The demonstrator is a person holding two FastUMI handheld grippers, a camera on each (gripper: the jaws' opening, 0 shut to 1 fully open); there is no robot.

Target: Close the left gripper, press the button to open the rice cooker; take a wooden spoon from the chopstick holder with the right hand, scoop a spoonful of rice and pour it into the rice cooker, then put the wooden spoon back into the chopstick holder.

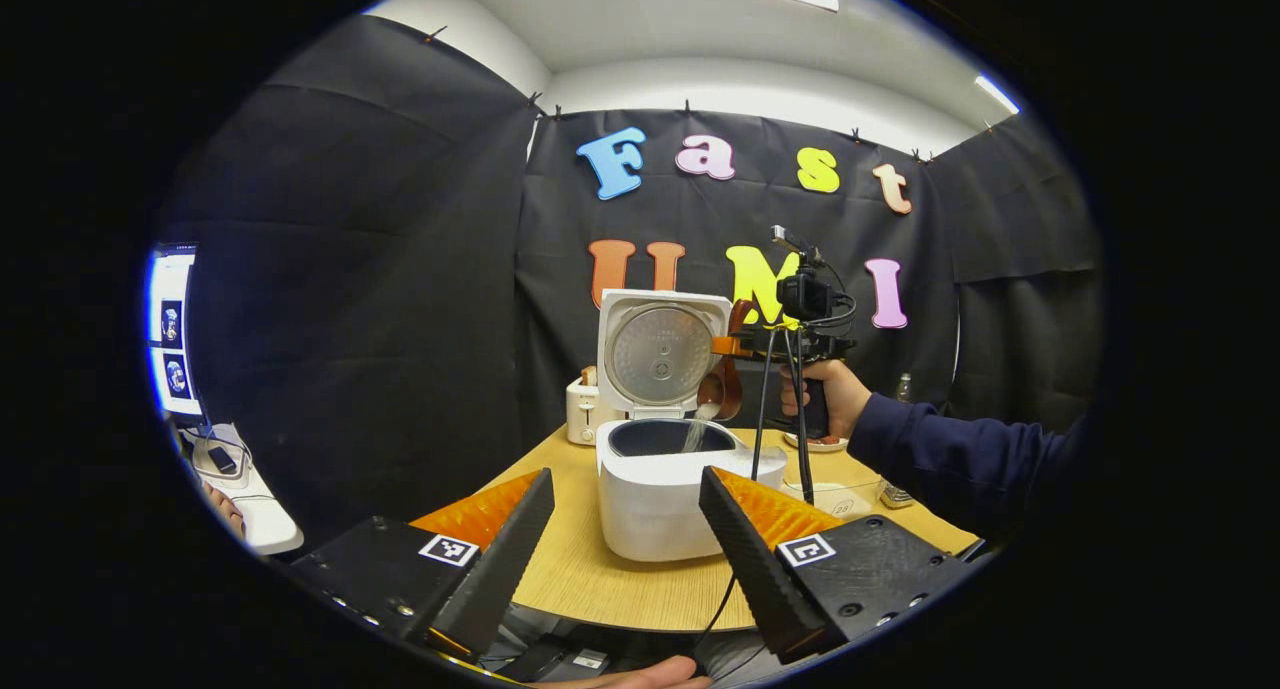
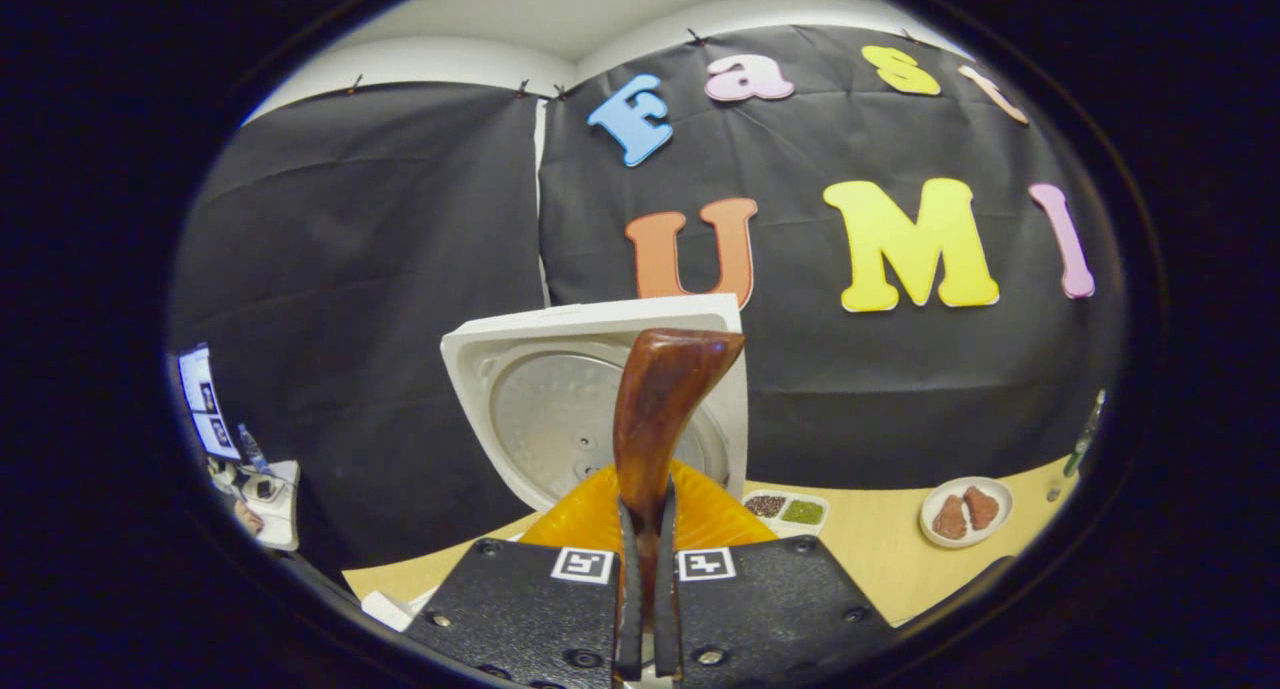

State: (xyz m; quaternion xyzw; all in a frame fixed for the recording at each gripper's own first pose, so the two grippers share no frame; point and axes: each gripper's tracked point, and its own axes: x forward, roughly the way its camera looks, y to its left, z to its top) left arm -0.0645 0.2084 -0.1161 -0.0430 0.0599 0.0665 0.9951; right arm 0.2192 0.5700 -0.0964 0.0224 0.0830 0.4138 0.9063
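Note:
The white rice cooker [image 1: 655, 499] stands on the round wooden table [image 1: 590, 569] with its lid [image 1: 660, 351] raised upright. In the left gripper view my left gripper [image 1: 625, 479] is open, its fingers spread wide in front of the cooker and holding nothing. A hand holds my right gripper [image 1: 740, 347] above the cooker's right side. It is shut on the wooden spoon [image 1: 733, 374], which is tipped down, and a stream of rice [image 1: 698, 431] falls into the pot. In the right gripper view my right gripper [image 2: 648, 514] clamps the brown spoon handle [image 2: 660, 409] in front of the open lid [image 2: 545, 409].
A small white appliance [image 1: 582, 409] stands behind the cooker on the left. A clear container [image 1: 840, 494] sits right of the cooker. A plate with brown pieces [image 2: 965, 512] and a small divided tray of grains [image 2: 785, 509] lie on the table. A side desk [image 1: 245, 489] is far left.

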